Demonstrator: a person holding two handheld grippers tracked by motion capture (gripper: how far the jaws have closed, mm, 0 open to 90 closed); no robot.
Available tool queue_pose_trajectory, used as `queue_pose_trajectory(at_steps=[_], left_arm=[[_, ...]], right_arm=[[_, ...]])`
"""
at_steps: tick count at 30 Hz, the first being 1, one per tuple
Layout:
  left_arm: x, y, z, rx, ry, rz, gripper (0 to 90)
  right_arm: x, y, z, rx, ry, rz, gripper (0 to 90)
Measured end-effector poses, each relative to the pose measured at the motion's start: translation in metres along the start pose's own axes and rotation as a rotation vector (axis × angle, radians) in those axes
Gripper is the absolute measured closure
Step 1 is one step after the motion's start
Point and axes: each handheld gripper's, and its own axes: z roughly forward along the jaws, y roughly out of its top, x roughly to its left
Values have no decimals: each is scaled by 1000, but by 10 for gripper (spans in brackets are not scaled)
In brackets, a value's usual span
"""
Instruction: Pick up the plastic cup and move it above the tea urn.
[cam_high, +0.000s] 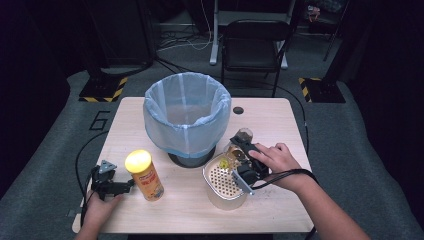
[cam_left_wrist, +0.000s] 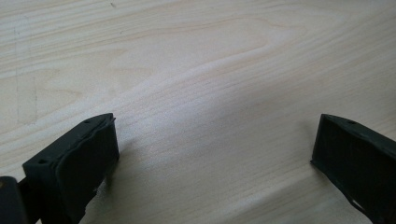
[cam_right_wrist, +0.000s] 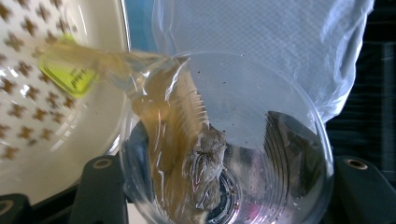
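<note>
1. While the right tongs (cam_high: 243, 150) clamp the clear plastic cup (cam_right_wrist: 224, 154) tipped over the white strainer tub (cam_high: 220, 192), keep the squeeze light; thin wall, looks easy to crush.
2. Cup sits at the tub's far rim on the bench (cam_high: 270, 120), just right of the bagged bin (cam_high: 186, 112). Its mouth points down toward the perforated insert (cam_right_wrist: 28, 93).
3. Brownish liquid (cam_right_wrist: 163, 112) is running out of the cup onto the insert. Judging by that, the step = drain the liquid and catch the solids.
4. Tea bag (cam_right_wrist: 205, 163) is stuck low in the cup and its yellow-green tag (cam_right_wrist: 70, 74) already lies over the insert. Tip slowly so the bag slides, not flops.
5. Hold the cup mouth inside the tub rim, else drips hit the bench.
6. Prob. needs more tilt or a small shake to free the bag; wet, so it may cling.
7. Left tongs (cam_high: 112, 187) are spread wide, nothing between them, low over bare bench wood beside the yellow-lidded chip can (cam_high: 145, 175). Can't tell if touching the can.
8. Left could steady the tub if it shifts; otherwise leave parked.
</note>
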Motion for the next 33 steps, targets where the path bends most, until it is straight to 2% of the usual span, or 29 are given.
queue_pose_trajectory(at_steps=[2, 5, 6, 8, 9, 10, 11, 13, 14, 15, 16, 17, 18, 19, 21, 23, 24, 25, 26, 27, 28, 29, 31, 32, 33], left_arm=[[0, 0, 0, -1, 0, 0, 1], [0, 0, 0, 0, 0, 0, 1], [0, 0, 0, 0, 0, 0, 1], [0, 0, 0, 0, 0, 0, 1], [0, 0, 0, 0, 0, 0, 1], [0, 0, 0, 0, 0, 0, 1], [0, 0, 0, -1, 0, -1, 1], [0, 0, 0, 0, 0, 0, 1], [0, 0, 0, -1, 0, -1, 1], [0, 0, 0, -1, 0, 0, 1], [0, 0, 0, -1, 0, 0, 1], [0, 0, 0, -1, 0, -1, 1], [0, 0, 0, -1, 0, -1, 1], [0, 0, 0, 0, 0, -1, 1], [0, 0, 0, -1, 0, -2, 1], [0, 0, 0, 1, 0, 0, 1], [0, 0, 0, 1, 0, 0, 1], [0, 0, 0, -1, 0, 0, 1], [0, 0, 0, -1, 0, 0, 1], [0, 0, 0, 0, 0, 0, 1], [0, 0, 0, -1, 0, -1, 1], [0, 0, 0, 1, -1, -2, 1], [0, 0, 0, 0, 0, -1, 1], [0, 0, 0, 0, 0, -1, 1], [0, 0, 0, -1, -1, -1, 1]], right_arm=[[7, 4, 1, 33, -36, -49, 389], [17, 9, 0, 80, -122, -180, 399], [17, 9, 0, 80, -122, -180, 399], [25, 12, 4, 129, -184, -379, 402], [27, 13, 5, 148, -212, -461, 403], [27, 13, 5, 148, -212, -461, 403], [35, 11, 5, 175, -134, -478, 402], [41, 11, 6, 184, -147, -500, 403], [42, 11, 5, 182, -167, -533, 403], [49, 11, 3, 194, -176, -453, 402], [48, 10, 3, 185, -164, -471, 402], [42, 16, 3, 162, -180, -501, 402], [42, 16, 3, 162, -180, -501, 402], [40, 16, 1, 168, -148, -478, 402], [36, 17, 0, 148, -149, -481, 402], [37, 18, -1, 152, -166, -431, 401], [37, 18, -1, 152, -166, -431, 401], [33, 18, -1, 137, -148, -467, 401], [33, 18, -1, 137, -148, -467, 401], [36, 15, -3, 143, -180, -411, 401], [30, 18, -2, 117, -229, -445, 401], [25, 21, -2, 110, -216, -493, 400], [28, 19, -3, 117, -218, -446, 400], [28, 19, -3, 117, -218, -446, 400], [29, 19, -3, 120, -154, -461, 400]])
